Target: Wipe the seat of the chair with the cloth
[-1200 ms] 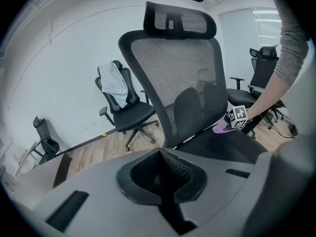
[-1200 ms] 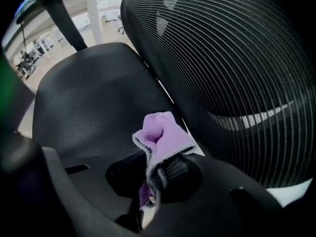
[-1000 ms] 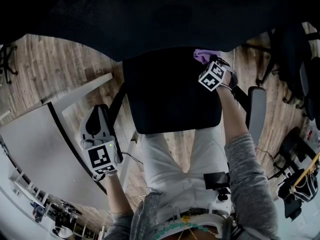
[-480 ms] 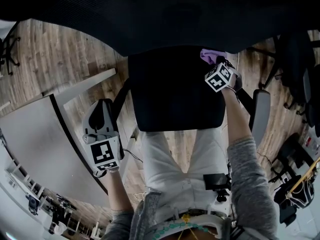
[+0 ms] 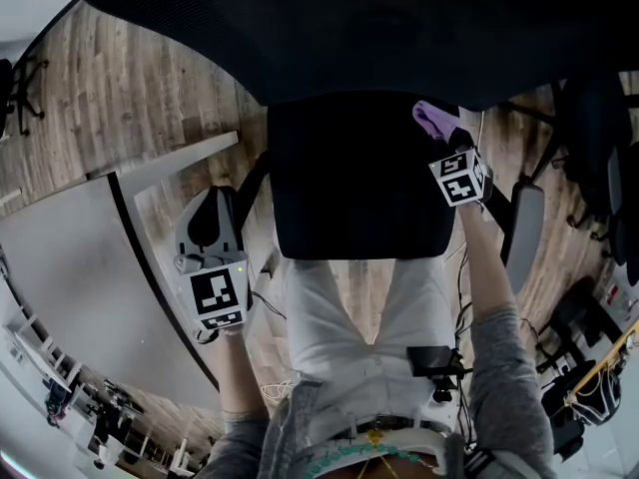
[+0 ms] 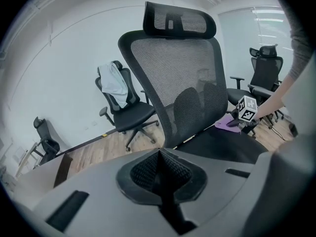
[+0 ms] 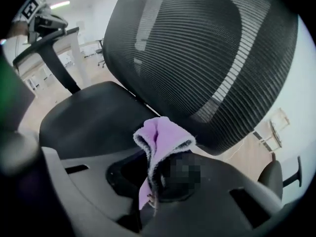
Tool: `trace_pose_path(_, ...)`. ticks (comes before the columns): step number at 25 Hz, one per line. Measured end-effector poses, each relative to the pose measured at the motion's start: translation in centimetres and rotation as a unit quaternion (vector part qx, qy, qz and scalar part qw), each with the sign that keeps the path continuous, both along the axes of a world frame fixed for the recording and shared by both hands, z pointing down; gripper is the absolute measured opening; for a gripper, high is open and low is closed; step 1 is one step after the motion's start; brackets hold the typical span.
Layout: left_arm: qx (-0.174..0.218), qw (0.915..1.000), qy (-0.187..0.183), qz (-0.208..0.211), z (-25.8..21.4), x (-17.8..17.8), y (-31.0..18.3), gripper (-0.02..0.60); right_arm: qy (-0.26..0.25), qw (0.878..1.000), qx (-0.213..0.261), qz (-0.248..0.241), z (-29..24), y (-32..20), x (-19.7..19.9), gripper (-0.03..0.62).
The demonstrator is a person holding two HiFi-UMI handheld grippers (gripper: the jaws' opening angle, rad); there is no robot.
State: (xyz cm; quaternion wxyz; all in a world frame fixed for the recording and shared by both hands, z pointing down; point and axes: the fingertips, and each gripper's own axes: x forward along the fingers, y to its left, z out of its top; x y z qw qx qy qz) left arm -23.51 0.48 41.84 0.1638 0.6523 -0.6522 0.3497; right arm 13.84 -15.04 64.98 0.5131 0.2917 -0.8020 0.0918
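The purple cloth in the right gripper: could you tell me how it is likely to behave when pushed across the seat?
The purple cloth sits crumpled in the right gripper, so it is probably floppy and light. Its fuzzy edge suggests it would drag on the black seat and may bunch up.

Pale wood-plank floor (image 5: 120, 98) below, white wall (image 6: 59, 58) behind; a spare office chair (image 6: 131, 115) wears a draped pale garment (image 6: 112, 85), window blinds (image 6: 266, 26) glowing right.
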Motion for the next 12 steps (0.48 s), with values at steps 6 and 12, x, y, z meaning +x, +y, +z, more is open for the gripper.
trace_pose_path(6, -0.002, 1.0, -0.002, 0.0, 0.1, -0.1, 0.1, 0.008, -0.078, 0.997, -0.007, 0.008, -2.9, 1.5, -2.9, 0.048)
trace_pose_path(12, -0.001, 1.0, 0.0, 0.0, 0.3, -0.1, 0.0, 0.009, -0.141, 0.989, -0.01, -0.038, -4.8, 3.5, -9.9, 0.048)
